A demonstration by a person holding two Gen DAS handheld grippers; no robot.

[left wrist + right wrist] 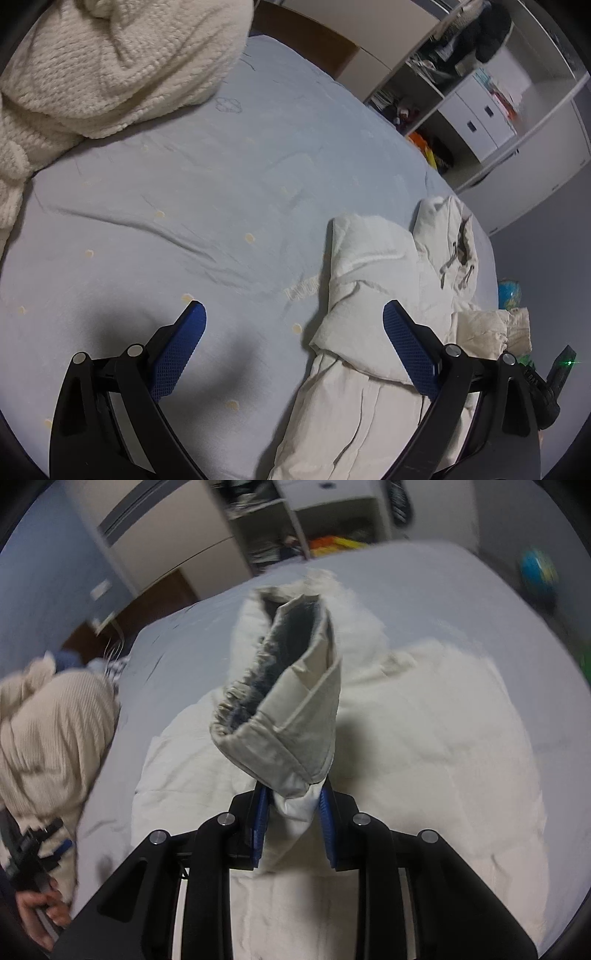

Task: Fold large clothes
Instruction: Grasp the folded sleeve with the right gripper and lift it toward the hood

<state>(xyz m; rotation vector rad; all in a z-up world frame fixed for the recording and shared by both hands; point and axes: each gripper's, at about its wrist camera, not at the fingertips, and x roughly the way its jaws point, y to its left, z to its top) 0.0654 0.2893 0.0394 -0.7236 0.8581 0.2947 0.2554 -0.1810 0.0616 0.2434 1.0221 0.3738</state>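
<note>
A white padded jacket (373,258) lies bunched on the light blue bed sheet (184,184). My left gripper (294,308) hangs open over the sheet with nothing between its fingers; its right finger (406,347) is over the jacket's edge. In the right wrist view the jacket (424,738) spreads below, and my right gripper (293,797) is shut on the end of a sleeve. The sleeve's cuff (288,701) sticks up beyond the fingers, its dark lining showing.
A cream knitted blanket (103,66) is heaped at the far left of the bed, also seen as a knitted heap (55,731). White shelves and cupboards (461,92) stand beyond the bed. A globe (509,293) sits off the bed's right edge. A person's hand (40,915) shows at lower left.
</note>
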